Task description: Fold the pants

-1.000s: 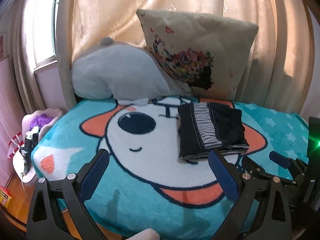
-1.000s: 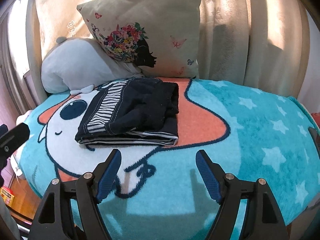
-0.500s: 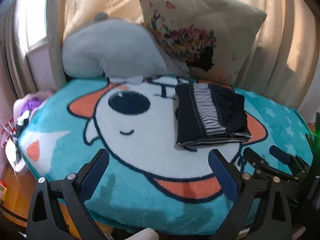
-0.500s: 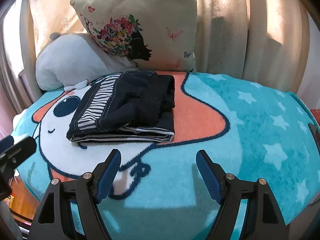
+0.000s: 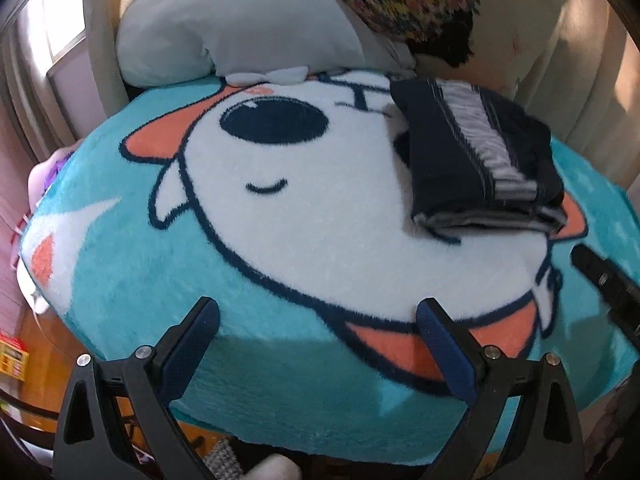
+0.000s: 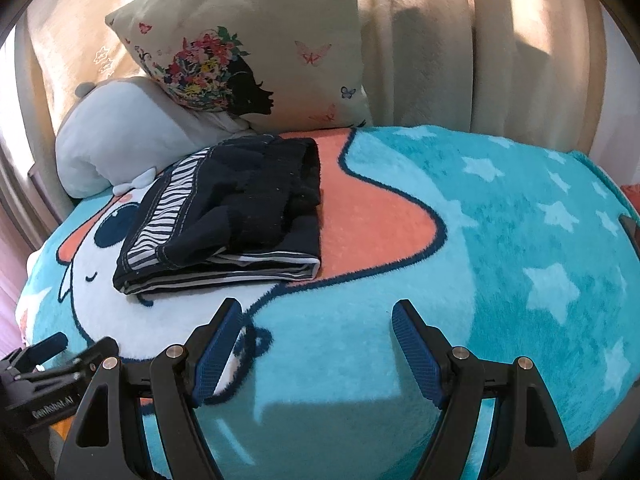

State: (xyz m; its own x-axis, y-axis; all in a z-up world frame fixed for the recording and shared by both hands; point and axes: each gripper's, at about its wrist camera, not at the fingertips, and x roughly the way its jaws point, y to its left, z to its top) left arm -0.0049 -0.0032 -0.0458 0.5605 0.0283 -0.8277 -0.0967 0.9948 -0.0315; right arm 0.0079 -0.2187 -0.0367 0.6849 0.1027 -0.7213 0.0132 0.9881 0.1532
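White lettering reading "GenRobot.AI" runs along the black body of the left gripper (image 6: 60, 350), seen at the near left edge of the right wrist view. On the teal cartoon blanket (image 5: 120, 280), dark strokes like an "H" or "I" sit near the far edge, partly covered and unclear. A yellow box (image 5: 12, 360) at near left carries print too small to read.

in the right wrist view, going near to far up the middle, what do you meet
right claw with open blue pads → folded dark navy pants with striped band → cream cushion printed with a flower-haired silhouette → beige curtain
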